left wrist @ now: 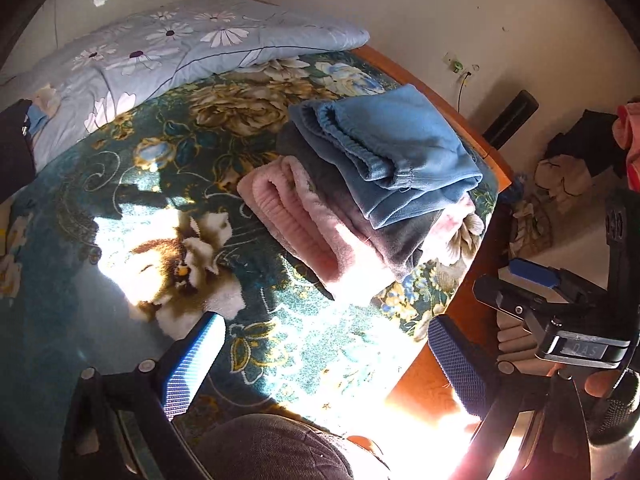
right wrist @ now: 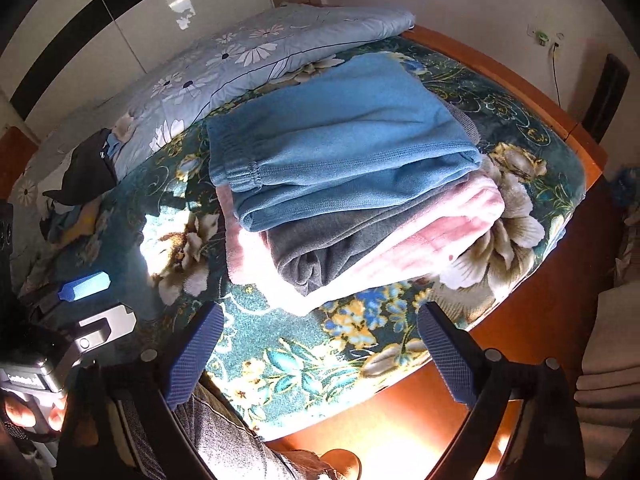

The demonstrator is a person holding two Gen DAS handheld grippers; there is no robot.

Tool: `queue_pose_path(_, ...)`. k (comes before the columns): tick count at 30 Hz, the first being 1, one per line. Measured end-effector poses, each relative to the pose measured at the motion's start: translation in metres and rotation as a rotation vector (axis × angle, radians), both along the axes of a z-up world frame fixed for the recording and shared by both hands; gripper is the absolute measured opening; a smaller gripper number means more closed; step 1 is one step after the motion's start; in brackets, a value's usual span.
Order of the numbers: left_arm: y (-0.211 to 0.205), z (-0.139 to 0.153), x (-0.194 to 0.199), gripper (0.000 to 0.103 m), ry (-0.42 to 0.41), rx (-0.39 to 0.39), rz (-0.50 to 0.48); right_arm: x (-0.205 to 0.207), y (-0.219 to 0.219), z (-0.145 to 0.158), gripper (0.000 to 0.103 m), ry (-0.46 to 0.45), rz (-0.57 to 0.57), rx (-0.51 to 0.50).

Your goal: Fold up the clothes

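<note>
Left wrist view is washed out by sun glare along the bed's near edge, and the pink garment (left wrist: pixel 316 232) is partly bleached there. 3 folded garments are stacked on the floral bedspread (left wrist: pixel 132 184): the pink one at the bottom, a grey garment (right wrist: pixel 308 252) mostly hidden between, a blue garment (right wrist: pixel 340 148) on top. The left gripper (left wrist: pixel 320 364) and right gripper (right wrist: pixel 320 356) are held spread apart, empty, short of the stack.
</note>
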State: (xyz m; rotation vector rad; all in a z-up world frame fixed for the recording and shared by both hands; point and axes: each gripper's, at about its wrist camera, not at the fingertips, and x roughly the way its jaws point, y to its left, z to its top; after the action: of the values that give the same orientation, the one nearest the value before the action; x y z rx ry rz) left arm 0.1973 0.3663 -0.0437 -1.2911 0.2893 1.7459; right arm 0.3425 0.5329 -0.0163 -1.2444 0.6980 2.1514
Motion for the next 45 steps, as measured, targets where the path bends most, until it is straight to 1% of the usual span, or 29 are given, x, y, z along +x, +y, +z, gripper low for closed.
queue_pose_path(2, -0.003, 0.003, 0.001, 0.103, 0.022, 0.006, 0.011, 0.002, -0.004, 0.004, 0.098, -0.004, -0.005, 0.03)
queue_pose_path(5, -0.008, 0.011, 0.001, 0.103, 0.077, 0.009, 0.045, 0.005, -0.01, 0.009, 0.099, -0.012, -0.012, 0.077)
queue_pose_path(8, -0.012, 0.019, 0.0, 0.103, 0.117, 0.017, 0.061, 0.008, -0.013, 0.013, 0.099, -0.004, -0.028, 0.103)
queue_pose_path(11, -0.015, 0.024, 0.001, 0.103, 0.151, 0.027, 0.077, 0.009, -0.017, 0.013, 0.099, 0.006, -0.028, 0.108)
queue_pose_path(14, -0.018, 0.028, 0.004, 0.103, 0.157, 0.032, 0.084, 0.009, -0.021, 0.011, 0.099, -0.003, -0.023, 0.111)
queue_pose_path(18, -0.019, 0.031, 0.007, 0.103, 0.215, 0.007, 0.091, 0.01, -0.026, 0.009, 0.099, -0.026, -0.026, 0.129)
queue_pose_path(21, -0.02, 0.034, 0.009, 0.103, 0.253, -0.019, 0.086, 0.012, -0.03, 0.01, 0.099, -0.021, -0.025, 0.137)
queue_pose_path(28, -0.023, 0.041, 0.014, 0.103, 0.282, -0.005, 0.1, 0.014, -0.034, 0.012, 0.099, -0.019, -0.025, 0.147)
queue_pose_path(31, -0.022, 0.045, 0.009, 0.103, 0.296, -0.02, 0.144, 0.013, -0.035, 0.012, 0.099, -0.016, -0.021, 0.144)
queue_pose_path(35, -0.025, 0.044, 0.003, 0.103, 0.282, -0.024, 0.17, 0.013, -0.037, 0.01, 0.099, -0.02, -0.013, 0.138)
queue_pose_path(43, -0.026, 0.048, 0.01, 0.103, 0.286, -0.011, 0.168, 0.015, -0.038, 0.007, 0.099, -0.028, -0.017, 0.13)
queue_pose_path(45, -0.026, 0.05, 0.009, 0.103, 0.271, 0.0, 0.164, 0.015, -0.039, 0.006, 0.099, -0.031, -0.016, 0.129)
